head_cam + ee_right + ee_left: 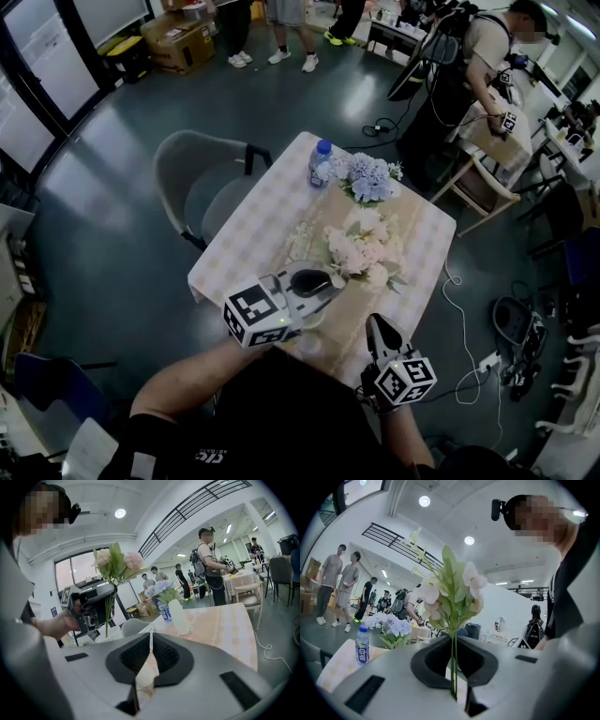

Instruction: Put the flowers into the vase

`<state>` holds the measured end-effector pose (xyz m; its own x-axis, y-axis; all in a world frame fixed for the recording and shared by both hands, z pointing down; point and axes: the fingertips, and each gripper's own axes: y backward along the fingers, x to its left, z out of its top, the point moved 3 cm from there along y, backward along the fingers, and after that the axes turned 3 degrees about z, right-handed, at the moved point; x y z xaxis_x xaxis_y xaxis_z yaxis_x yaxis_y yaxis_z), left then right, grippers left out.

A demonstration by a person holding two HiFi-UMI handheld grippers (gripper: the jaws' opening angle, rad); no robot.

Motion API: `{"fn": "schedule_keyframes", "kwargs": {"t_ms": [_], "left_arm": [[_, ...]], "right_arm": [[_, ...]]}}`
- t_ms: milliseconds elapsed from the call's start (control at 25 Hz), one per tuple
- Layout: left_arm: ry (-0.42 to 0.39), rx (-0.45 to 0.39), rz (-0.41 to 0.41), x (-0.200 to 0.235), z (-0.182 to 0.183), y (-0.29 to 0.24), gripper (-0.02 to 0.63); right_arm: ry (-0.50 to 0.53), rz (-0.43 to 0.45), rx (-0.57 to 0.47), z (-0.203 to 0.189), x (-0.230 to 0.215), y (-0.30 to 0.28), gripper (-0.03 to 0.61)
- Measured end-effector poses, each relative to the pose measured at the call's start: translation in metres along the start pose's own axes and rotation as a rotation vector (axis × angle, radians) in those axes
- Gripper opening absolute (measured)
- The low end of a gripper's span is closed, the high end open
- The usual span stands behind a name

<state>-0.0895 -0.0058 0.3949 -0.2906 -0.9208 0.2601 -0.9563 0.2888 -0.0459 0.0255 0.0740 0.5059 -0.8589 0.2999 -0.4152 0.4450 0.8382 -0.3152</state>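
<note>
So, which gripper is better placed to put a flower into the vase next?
Probably left. The left gripper is shut on a flower sprig; the right gripper is shut with nothing between its jaws.

Pale pink flowers (361,248) sit in the left tool (328,281) above the cloth-covered counter (253,244). On it, a white vase (179,617) stands before a plastic water bottle (321,159) and a blue flower bunch (368,178).
</note>
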Motion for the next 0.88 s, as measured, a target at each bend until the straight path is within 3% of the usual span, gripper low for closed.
{"fn": "schedule_keyframes", "kwargs": {"t_ms": [880], "left_arm": [[-0.037, 0.116, 0.039, 0.004, -0.026, 0.003, 0.018]], "right_arm": [[-0.005, 0.006, 0.016, -0.002, -0.007, -0.001, 0.038]]}}
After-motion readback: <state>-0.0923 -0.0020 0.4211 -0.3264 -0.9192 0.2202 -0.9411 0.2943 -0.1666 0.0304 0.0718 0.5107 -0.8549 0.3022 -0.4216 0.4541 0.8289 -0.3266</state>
